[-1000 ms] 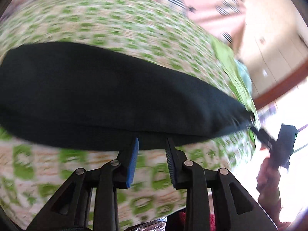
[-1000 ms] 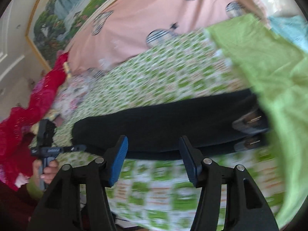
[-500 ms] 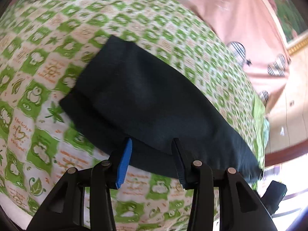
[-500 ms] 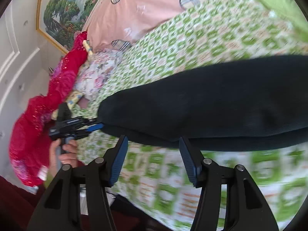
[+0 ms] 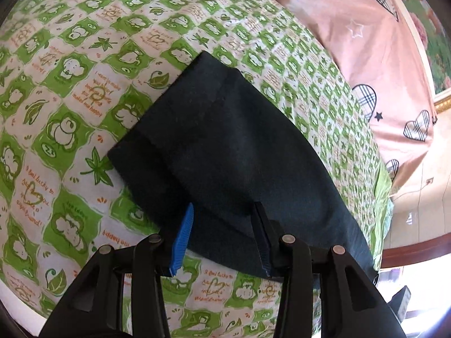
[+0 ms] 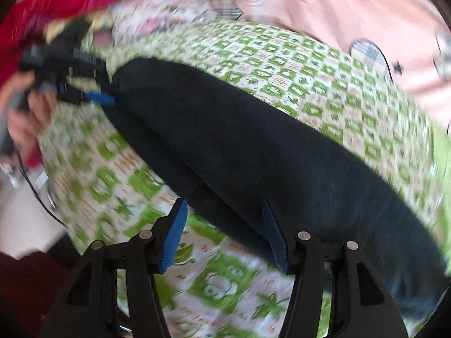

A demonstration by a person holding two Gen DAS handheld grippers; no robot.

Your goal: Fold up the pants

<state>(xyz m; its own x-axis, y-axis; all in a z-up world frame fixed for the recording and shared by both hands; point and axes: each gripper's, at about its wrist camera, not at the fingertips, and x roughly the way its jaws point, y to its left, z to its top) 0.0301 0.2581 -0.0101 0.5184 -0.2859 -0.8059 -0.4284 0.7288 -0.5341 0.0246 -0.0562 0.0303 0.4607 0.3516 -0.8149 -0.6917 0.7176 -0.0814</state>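
Observation:
Dark navy pants point(image 5: 234, 152) lie folded lengthwise on a green-and-white patterned bed sheet point(image 5: 70, 107). Their hem end points up and left in the left wrist view. My left gripper point(image 5: 224, 211) is open, its fingers astride the near edge of the pants. In the right wrist view the pants point(image 6: 253, 152) run from upper left to lower right. My right gripper point(image 6: 224, 211) is open over their near edge. The left gripper also shows in the right wrist view point(image 6: 95, 95), at the far end of the pants, held by a hand.
A pink quilt with plaid hearts point(image 5: 366, 42) lies beyond the sheet. A red cloth point(image 6: 56, 2) is bunched at the upper left of the right wrist view. A light green cloth point(image 6: 442, 152) lies at the right. The bed edge point(image 5: 17, 301) is near.
Both grippers have moved in closer to the pants' near edge and the views have swung. The pants lie as before. Both grippers stay open.

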